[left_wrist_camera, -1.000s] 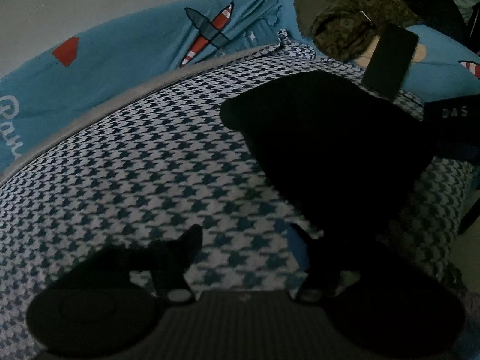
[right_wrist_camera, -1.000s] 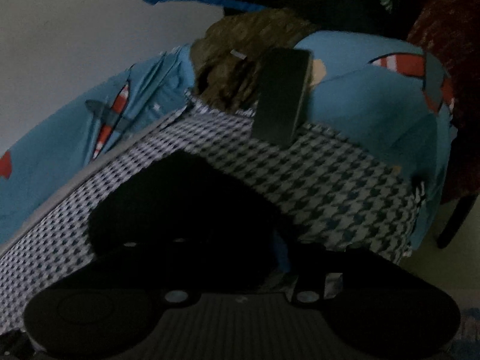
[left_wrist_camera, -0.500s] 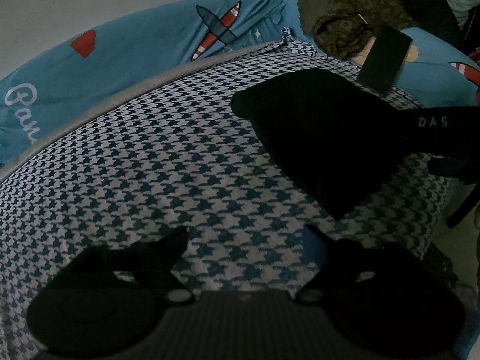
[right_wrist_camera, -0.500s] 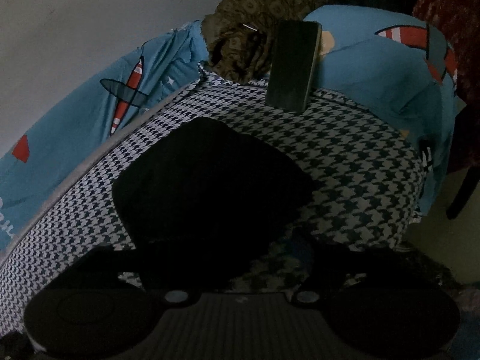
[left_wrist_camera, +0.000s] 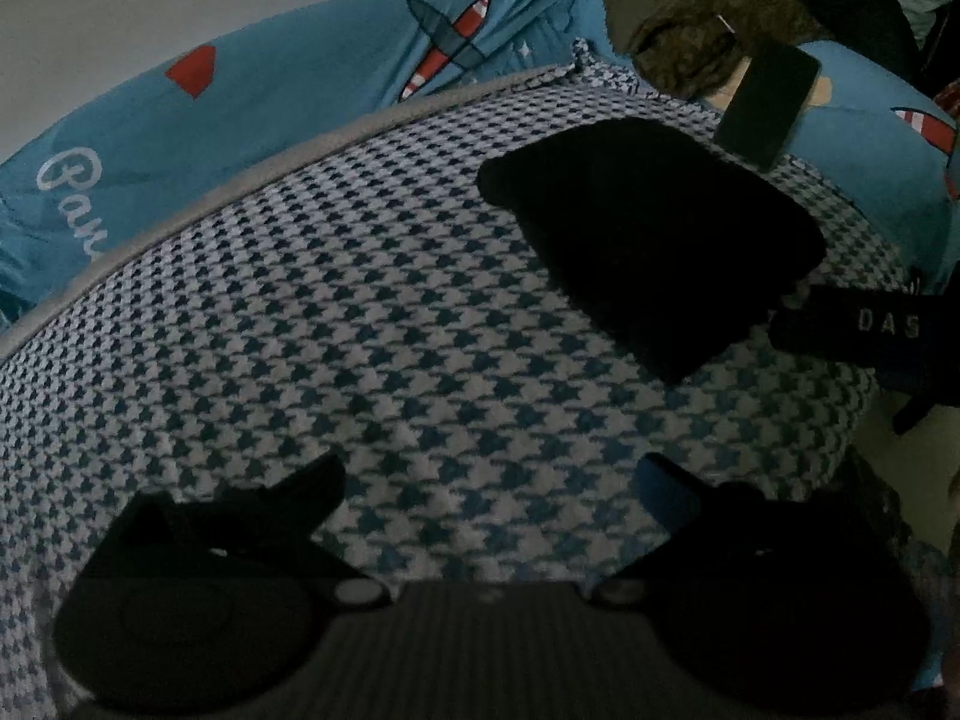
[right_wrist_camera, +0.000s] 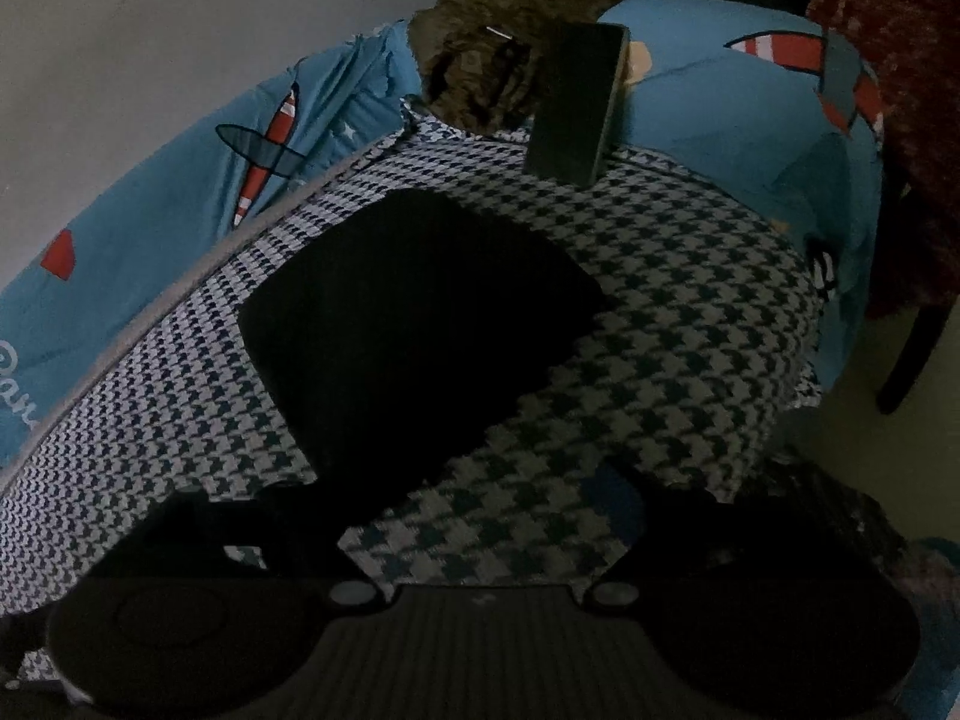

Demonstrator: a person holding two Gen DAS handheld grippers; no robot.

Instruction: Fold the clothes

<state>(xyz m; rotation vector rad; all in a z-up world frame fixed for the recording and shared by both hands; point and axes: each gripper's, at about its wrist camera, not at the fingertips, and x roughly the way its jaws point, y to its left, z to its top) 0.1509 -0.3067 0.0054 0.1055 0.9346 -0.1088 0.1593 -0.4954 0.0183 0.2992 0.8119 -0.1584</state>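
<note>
A black garment (left_wrist_camera: 654, 240) lies folded into a compact rectangle on the houndstooth blanket (left_wrist_camera: 300, 324); it also shows in the right wrist view (right_wrist_camera: 414, 324). My left gripper (left_wrist_camera: 489, 471) is open and empty, hovering over bare blanket well short of the garment. My right gripper (right_wrist_camera: 480, 480) is open and empty, its left finger dark against the garment's near edge, so contact cannot be told. The right gripper's body shows at the right edge of the left wrist view (left_wrist_camera: 870, 330).
A dark phone (right_wrist_camera: 579, 102) leans beside a crumpled olive-brown cloth (right_wrist_camera: 498, 78) at the blanket's far end. A blue airplane-print sheet (left_wrist_camera: 288, 84) lies under the blanket. The bed's edge and floor (right_wrist_camera: 888, 468) are to the right, with a dark chair leg (right_wrist_camera: 912, 354).
Both grippers have drawn back from the black garment, which now lies free and farther away. The left gripper let go of its edge and the right came off it.
</note>
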